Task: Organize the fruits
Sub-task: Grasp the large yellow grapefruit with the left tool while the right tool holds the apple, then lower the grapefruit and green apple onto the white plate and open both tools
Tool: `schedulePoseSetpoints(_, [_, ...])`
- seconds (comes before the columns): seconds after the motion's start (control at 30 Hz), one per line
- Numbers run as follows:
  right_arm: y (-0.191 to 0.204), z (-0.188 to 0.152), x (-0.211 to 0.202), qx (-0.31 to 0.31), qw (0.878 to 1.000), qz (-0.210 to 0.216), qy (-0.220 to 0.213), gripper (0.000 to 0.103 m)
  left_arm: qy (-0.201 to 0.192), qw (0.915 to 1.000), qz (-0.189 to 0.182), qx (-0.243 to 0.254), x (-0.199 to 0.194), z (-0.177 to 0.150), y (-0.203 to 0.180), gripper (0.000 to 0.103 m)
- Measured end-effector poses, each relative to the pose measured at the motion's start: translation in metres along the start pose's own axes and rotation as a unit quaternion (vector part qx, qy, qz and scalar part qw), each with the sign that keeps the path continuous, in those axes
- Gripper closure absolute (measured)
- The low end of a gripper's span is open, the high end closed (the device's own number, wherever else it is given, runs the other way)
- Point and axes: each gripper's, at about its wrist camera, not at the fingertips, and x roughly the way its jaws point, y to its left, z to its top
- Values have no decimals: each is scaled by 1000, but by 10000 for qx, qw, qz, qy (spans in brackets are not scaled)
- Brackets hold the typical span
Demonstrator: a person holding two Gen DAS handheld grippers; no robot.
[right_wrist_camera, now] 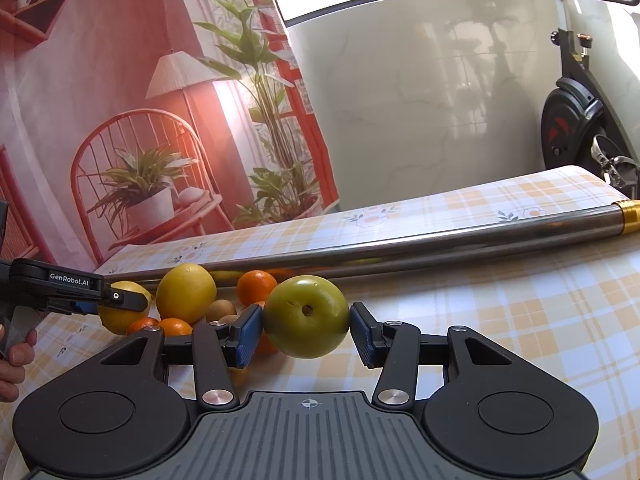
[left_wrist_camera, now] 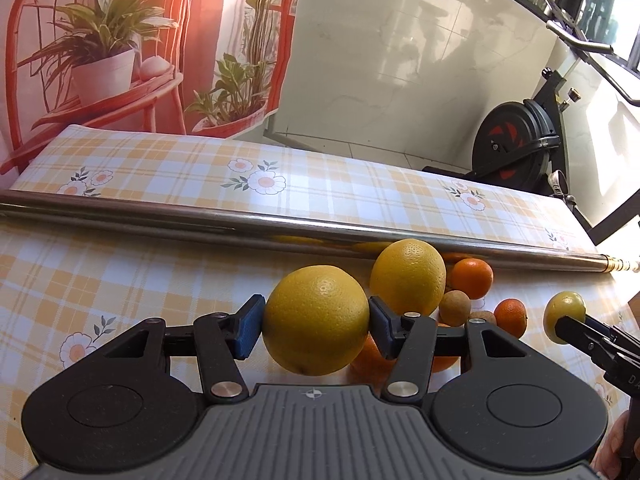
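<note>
My left gripper (left_wrist_camera: 316, 328) is shut on a large yellow citrus (left_wrist_camera: 316, 320) and holds it above the checked tablecloth; it also shows in the right wrist view (right_wrist_camera: 120, 312). My right gripper (right_wrist_camera: 306, 332) is shut on a green round fruit (right_wrist_camera: 306, 316), which also shows at the right in the left wrist view (left_wrist_camera: 564, 316). On the cloth lie a second yellow citrus (left_wrist_camera: 408, 276), small oranges (left_wrist_camera: 472, 278) (left_wrist_camera: 510, 316) and brown kiwis (left_wrist_camera: 455, 307). The pile sits between the two grippers, just in front of a metal tube.
A long steel tube (left_wrist_camera: 280, 226) lies across the table behind the fruit, with a gold end at the right (right_wrist_camera: 628, 220). An exercise bike (left_wrist_camera: 516, 148) stands beyond the table's far right edge. A printed backdrop (left_wrist_camera: 120, 48) hangs behind.
</note>
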Motion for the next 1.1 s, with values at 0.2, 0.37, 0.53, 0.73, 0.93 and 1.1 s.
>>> schedulePoseSetpoints(0.2, [0,-1,-2,63,10000,-51,-46,58,-239,9995,-174,146,-46,-12,-8,45])
schedulePoseSetpoints(0.37, [-3,0,-10,95,9999,-7,78,58,-382,9980,-401,318,-89,-30,-21,45])
schedulePoseSetpoints(0.53, [3,-5,-39,229,9997,54,78,59,-363,9964,-527,549,-123,-62,-34,45])
schedulePoseSetpoints(0.73, [20,-21,-76,372,9992,79,133,59,-154,9961,-652,571,-134,-95,-34,45])
schedulePoseSetpoints(0.93, [43,-31,-93,302,9989,205,296,59,61,9961,-599,638,-127,-113,-31,45])
schedulePoseSetpoints(1.1, [56,-32,-98,168,9987,276,395,59,132,9960,-513,713,-120,-119,-29,45])
